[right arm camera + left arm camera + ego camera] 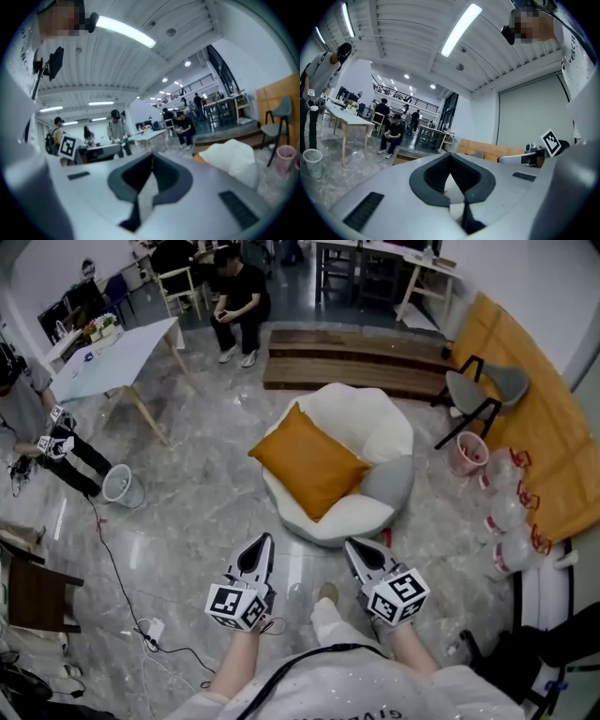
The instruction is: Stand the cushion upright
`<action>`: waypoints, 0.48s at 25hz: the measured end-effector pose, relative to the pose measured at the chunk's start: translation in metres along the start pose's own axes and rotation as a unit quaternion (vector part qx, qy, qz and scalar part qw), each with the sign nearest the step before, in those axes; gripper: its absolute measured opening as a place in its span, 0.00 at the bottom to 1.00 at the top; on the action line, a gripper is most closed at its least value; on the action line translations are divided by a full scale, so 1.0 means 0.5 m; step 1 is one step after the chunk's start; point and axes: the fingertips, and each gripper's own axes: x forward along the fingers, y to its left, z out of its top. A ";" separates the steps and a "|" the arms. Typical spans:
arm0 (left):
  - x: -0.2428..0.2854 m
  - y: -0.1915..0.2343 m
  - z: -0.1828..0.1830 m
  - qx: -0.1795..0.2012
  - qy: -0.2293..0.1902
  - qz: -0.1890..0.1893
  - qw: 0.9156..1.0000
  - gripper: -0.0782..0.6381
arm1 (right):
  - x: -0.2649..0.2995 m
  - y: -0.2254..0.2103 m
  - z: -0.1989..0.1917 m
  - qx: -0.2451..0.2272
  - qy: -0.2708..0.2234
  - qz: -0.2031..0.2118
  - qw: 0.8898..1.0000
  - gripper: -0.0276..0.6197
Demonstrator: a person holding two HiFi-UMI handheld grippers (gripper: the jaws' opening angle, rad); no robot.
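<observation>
An orange cushion (309, 463) lies slanted across the seat of a round white lounge chair (380, 432), one corner hanging over the chair's front rim. My left gripper (266, 540) is just short of the chair's front left and is shut, with nothing in it. My right gripper (350, 546) is at the chair's front edge, also shut and holding nothing. In the left gripper view the jaws (451, 161) meet at the tips. The right gripper (151, 159) also has its jaws together in its own view, where the white chair (234, 157) and a sliver of the cushion (198, 158) lie to the right.
A pink bin (466, 454), a grey chair (486, 390) and tied clear bags (506, 521) stand right of the white chair. A low wooden platform (356, 357) lies behind it. At the left are a white table (117, 352), a pail (120, 486), floor cables (150, 634) and a standing person (37, 427).
</observation>
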 end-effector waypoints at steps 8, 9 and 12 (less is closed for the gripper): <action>0.143 0.102 0.001 -0.006 -0.008 0.053 0.999 0.14 | 0.125 -0.138 0.040 -0.002 0.020 0.024 1.000 0.07; 0.156 0.112 0.002 -0.008 -0.010 0.059 0.998 0.14 | 0.138 -0.152 0.044 -0.003 0.022 0.027 0.999 0.07; 0.192 0.137 0.008 -0.007 -0.013 0.071 0.997 0.14 | 0.171 -0.187 0.060 -0.003 0.025 0.032 0.999 0.07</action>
